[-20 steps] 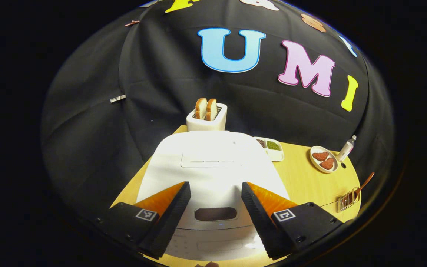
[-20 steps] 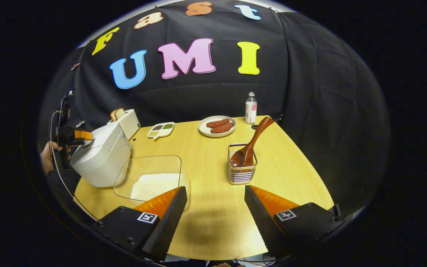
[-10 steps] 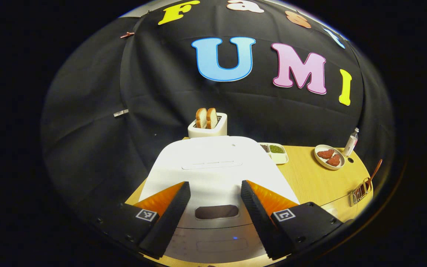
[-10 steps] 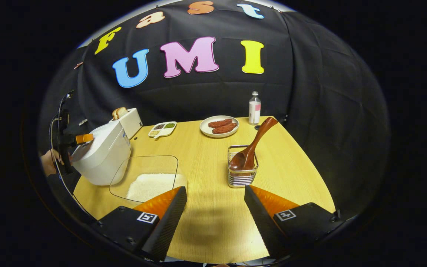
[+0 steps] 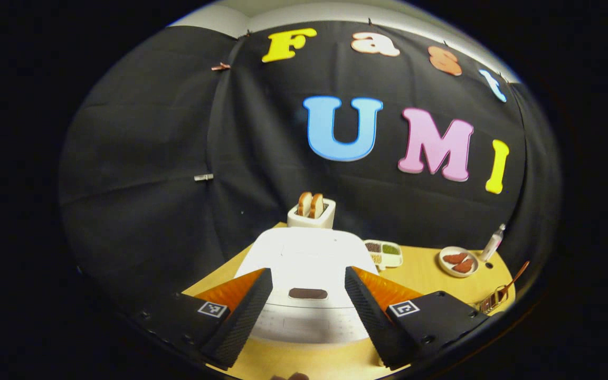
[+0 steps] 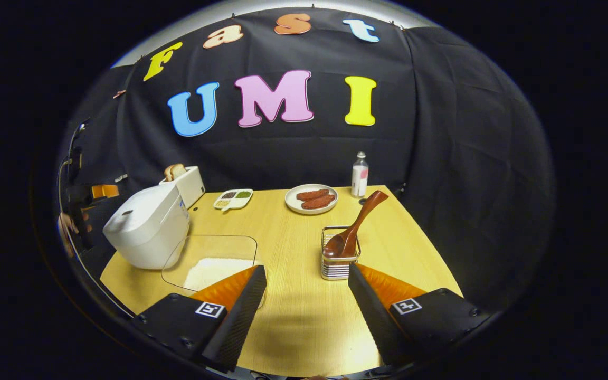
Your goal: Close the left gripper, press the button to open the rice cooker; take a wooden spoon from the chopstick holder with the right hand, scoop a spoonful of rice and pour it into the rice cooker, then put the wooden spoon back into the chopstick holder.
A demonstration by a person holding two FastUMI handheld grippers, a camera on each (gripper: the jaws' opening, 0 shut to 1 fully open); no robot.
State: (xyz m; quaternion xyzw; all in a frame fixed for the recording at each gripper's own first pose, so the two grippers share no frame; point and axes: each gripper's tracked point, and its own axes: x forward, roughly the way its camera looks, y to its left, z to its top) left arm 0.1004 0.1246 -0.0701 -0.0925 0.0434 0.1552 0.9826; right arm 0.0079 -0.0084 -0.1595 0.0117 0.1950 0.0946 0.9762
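Grippers, left gripper (image 5: 308, 311) and right gripper (image 6: 307, 309), both gaped wide and empty; rice cooker (image 5: 309, 274) lid was down.

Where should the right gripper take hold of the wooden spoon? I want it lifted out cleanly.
Grip the handle of the wooden spoon in its upper half, coming from above. It leans up and to the right, free of the wire holder, while the bowl sits down inside.

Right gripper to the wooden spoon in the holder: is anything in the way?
Nothing visible. The right gripper is open, with bare table between its fingers and the chopstick holder. The wooden spoon leans out of it, handle free. The rice container lies off to one side.
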